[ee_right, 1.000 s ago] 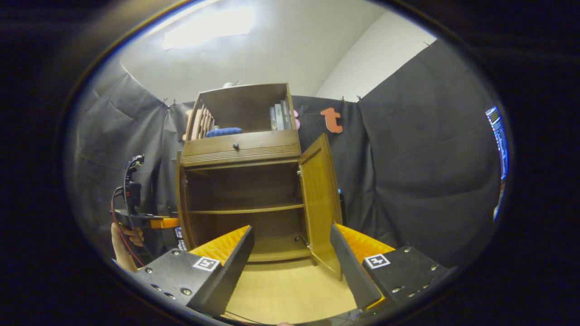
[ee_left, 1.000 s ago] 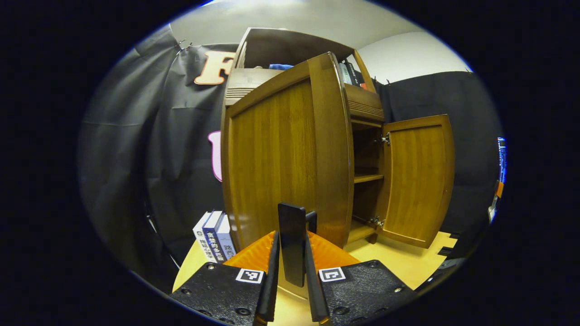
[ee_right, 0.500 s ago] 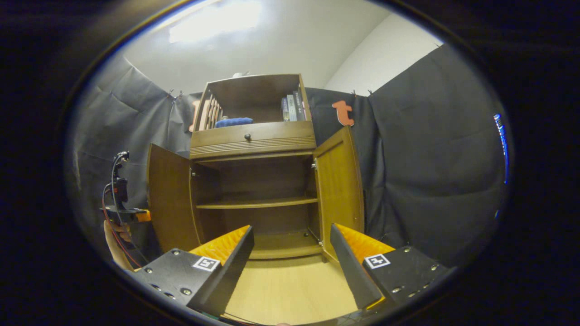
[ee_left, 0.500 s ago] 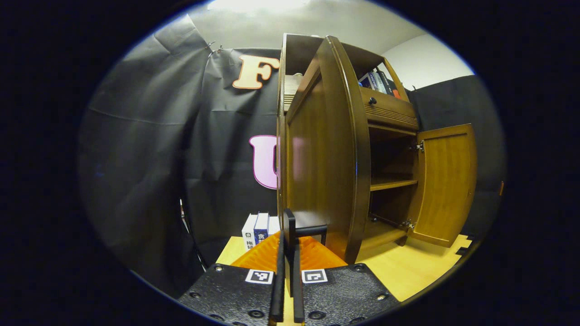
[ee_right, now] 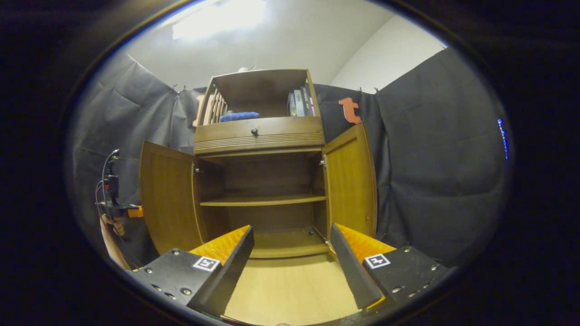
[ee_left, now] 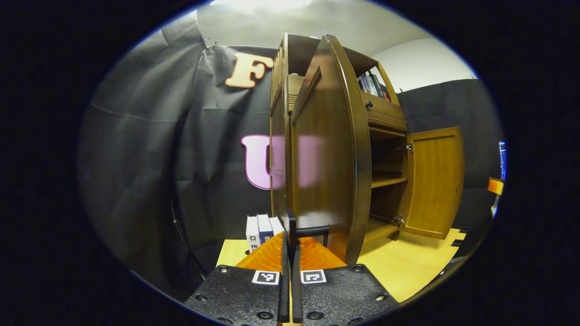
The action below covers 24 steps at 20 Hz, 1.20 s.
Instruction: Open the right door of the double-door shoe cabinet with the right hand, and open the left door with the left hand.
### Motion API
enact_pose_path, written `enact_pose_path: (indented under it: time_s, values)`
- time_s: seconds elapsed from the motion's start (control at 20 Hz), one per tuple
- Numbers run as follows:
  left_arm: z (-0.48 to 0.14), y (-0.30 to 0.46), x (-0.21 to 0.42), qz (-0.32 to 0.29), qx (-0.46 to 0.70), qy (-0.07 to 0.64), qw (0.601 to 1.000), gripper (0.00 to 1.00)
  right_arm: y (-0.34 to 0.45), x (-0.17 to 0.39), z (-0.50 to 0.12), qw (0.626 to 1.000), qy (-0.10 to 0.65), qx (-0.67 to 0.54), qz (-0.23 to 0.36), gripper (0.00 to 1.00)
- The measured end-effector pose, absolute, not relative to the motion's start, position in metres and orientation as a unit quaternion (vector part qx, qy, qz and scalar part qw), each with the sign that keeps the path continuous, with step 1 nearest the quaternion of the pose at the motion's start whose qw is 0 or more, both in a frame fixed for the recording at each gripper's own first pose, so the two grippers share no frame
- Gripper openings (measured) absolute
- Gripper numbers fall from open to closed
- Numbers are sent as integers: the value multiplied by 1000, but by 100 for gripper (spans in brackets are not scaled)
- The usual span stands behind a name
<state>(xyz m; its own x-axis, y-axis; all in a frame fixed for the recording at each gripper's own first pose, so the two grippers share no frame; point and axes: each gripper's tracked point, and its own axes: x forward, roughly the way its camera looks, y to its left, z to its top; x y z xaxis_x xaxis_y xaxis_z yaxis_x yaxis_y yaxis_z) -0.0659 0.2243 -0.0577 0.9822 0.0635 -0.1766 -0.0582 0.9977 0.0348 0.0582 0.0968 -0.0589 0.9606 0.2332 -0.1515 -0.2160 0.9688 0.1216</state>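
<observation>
Wooden shoe cabinet [ee_right: 260, 136] stands with left door [ee_right: 165, 194] and right door [ee_right: 351, 181] swung wide. Left gripper [ee_left: 290, 235] pinches the left door's handle [ee_left: 308, 230]; right gripper [ee_right: 290, 246] gapes empty.

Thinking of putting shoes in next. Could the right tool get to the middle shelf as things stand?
Probably yes: both doors, left door and right door, stand wide open, and the open right tool faces the bare shelf.

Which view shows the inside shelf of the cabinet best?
The right gripper view. It faces the open cabinet head-on, so the shelf is seen across its full width between the two open doors. The left gripper view looks along the left door, which hides most of the shelf; only its right end appears.
</observation>
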Motion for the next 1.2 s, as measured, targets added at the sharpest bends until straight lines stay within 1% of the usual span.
enact_pose_path:
  time_s: [0.05, 0.1, 0.15, 0.2, 0.25, 0.3, 0.35, 0.45, 0.5, 0.55, 0.6, 0.65, 0.7, 0.75, 0.8, 0.85, 0.9, 1.0, 1.05, 1.2]
  values:
    - [-58, 222, -67, 23, 13, 90, 996, 3, 97, 58, -57, 989, 81, 52, 113, 97]
    - [-58, 220, -68, 22, 14, 91, 996, 5, 98, 58, -55, 989, 79, 53, 113, 97]
    - [-57, 222, -72, 34, 12, 89, 995, 7, 97, 57, -53, 989, 77, 55, 114, 97]
    - [-56, 222, -77, 39, 16, 89, 995, 16, 97, 55, -50, 989, 75, 56, 115, 97]
    - [-53, 219, -82, 42, 18, 85, 995, 17, 96, 54, -48, 989, 72, 56, 116, 97]
    - [-49, 217, -88, 47, 18, 79, 996, 18, 95, 53, -46, 989, 70, 55, 115, 100]
    - [-46, 219, -92, 57, 19, 76, 995, 17, 93, 52, -45, 989, 69, 55, 115, 100]
    - [-43, 217, -100, 70, 14, 78, 994, 22, 91, 50, -42, 989, 66, 58, 116, 100]
    - [-41, 215, -105, 78, 12, 80, 994, 22, 89, 49, -42, 989, 65, 61, 117, 97]
    - [-37, 215, -108, 88, 14, 79, 993, 20, 85, 47, -42, 989, 63, 64, 116, 99]
    - [-32, 207, -111, 82, 18, 76, 994, 22, 82, 46, -42, 989, 62, 64, 115, 100]
    - [-28, 200, -116, 82, 19, 75, 994, 24, 78, 45, -42, 990, 61, 65, 113, 97]
    - [-24, 197, -120, 89, 19, 72, 993, 24, 74, 44, -44, 990, 62, 64, 112, 97]
    - [-16, 194, -125, 97, 16, 61, 993, 23, 70, 42, -45, 990, 62, 65, 111, 100]
    - [-6, 187, -130, 98, 15, 50, 994, 21, 65, 41, -45, 990, 59, 67, 108, 100]
    - [-2, 180, -133, 99, 10, 43, 994, 27, 59, 41, -45, 990, 57, 70, 105, 97]
    - [6, 171, -135, 98, 8, 36, 994, 32, 54, 40, -48, 990, 56, 74, 103, 100]
    - [17, 151, -137, 89, 8, 23, 996, 43, 46, 39, -52, 990, 58, 79, 100, 100]
    - [23, 139, -136, 83, 8, 17, 996, 52, 41, 40, -53, 990, 58, 81, 98, 100]
    - [45, 106, -130, 67, -7, -14, 998, 53, 24, 40, -51, 991, 54, 86, 91, 100]
